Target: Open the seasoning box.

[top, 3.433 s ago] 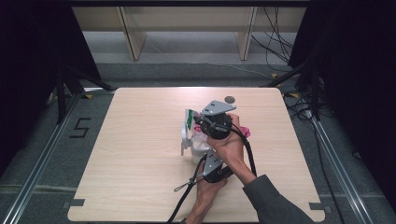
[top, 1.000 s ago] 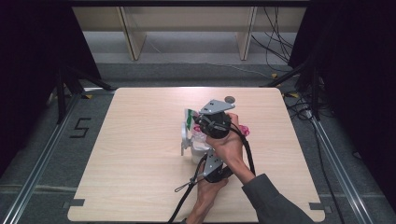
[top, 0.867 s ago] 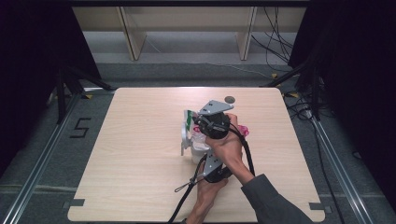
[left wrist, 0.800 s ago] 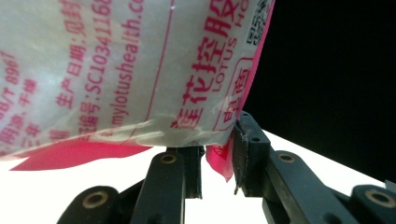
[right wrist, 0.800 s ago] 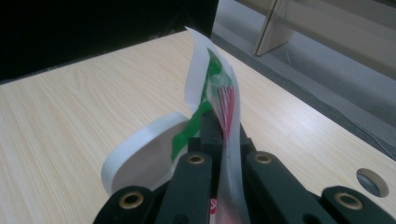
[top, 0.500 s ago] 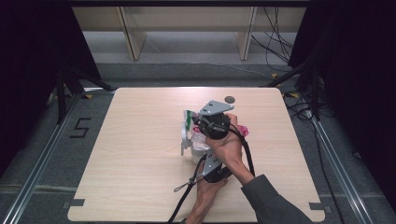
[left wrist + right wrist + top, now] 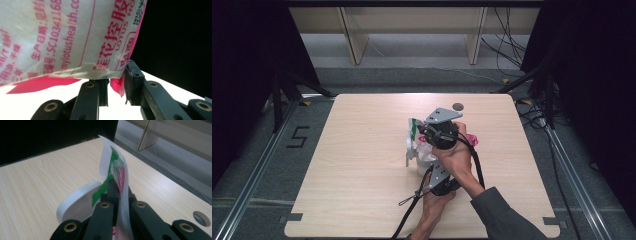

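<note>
Nothing had shifted across the last few seconds: both hands stayed where they were near the middle of the pale wooden tabletop (image 7: 362,165), a little toward its right edge, and the translucent plastic pouch printed with pink lettering and a green-and-white top flap (image 7: 417,142) hung between them in the same pose. The right gripper (image 7: 117,195) was pinched tight on the pouch's upper flap, its black jaws together with the thin film squeezed flat between them. The left gripper (image 7: 117,86), held lower and nearer the front edge of the tabletop, had its jaws clamped on the pink lower seam of the pouch, with a small gap left beside the film. The pouch's white flap curled over to one side in the right gripper view. The stillness suggested a settled two-point hold, probably the pause before pulling the flap away from the body to tear or open the pouch; no tear showed along the flap yet, so that step looked unstarted. A round hole (image 7: 457,106) lay near the tabletop's far edge.
</note>
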`<state>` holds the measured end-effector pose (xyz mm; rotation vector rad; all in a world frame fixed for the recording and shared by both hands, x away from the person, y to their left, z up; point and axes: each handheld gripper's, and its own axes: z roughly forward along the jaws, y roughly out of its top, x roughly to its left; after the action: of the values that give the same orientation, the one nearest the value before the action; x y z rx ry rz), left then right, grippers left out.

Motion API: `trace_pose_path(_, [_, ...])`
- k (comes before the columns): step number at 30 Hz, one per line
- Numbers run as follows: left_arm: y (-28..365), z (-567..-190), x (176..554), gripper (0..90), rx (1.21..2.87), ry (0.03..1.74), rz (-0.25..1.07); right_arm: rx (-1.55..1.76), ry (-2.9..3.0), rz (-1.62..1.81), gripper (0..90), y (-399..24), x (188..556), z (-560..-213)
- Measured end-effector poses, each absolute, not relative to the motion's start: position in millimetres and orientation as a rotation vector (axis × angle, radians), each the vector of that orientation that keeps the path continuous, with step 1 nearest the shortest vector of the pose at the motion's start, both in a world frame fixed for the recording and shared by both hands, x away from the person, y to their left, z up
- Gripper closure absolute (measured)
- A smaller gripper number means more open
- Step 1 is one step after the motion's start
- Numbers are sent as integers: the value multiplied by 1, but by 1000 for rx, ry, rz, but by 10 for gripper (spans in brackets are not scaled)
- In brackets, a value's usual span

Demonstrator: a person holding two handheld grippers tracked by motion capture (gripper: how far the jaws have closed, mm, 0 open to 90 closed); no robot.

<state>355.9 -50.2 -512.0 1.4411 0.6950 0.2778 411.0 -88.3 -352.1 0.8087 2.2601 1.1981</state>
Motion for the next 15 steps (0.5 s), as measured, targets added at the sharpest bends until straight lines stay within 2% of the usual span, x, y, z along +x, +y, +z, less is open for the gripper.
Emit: trace_pose_path(15, [-49, -511, 357, 743, 1457, 687, 297, 826, 2240, 1221, 900, -89, 412, -352])
